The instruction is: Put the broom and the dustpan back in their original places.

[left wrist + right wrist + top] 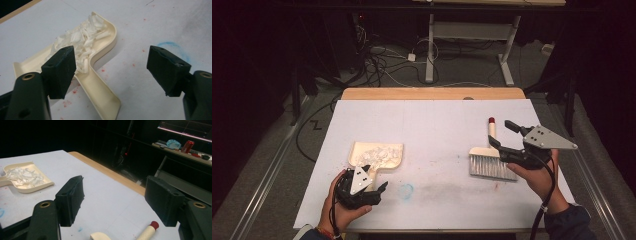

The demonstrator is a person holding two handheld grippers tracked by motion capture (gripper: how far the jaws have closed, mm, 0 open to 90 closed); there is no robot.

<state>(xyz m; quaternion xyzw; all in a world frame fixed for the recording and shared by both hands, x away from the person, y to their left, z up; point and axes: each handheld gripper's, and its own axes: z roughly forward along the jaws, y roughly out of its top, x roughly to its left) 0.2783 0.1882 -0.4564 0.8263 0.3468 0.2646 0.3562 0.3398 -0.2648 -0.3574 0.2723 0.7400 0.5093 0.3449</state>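
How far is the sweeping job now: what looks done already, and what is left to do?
Done, apparently: white paper shreds lie heaped in the cream plastic dustpan, and the grey-bristled hand brush lies flat on the white table cover. In hand: nothing; the left hand-held gripper and right hand-held gripper are both open and empty. Left: probably only emptying the dustpan; faint specks remain.

Dustpan (377, 155) left of brush (490, 161)

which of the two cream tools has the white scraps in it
The dustpan by the left claw, at the table's left, holds the white shreds. The brush by the right claw has grey bristles and a red-tipped handle, no scraps.
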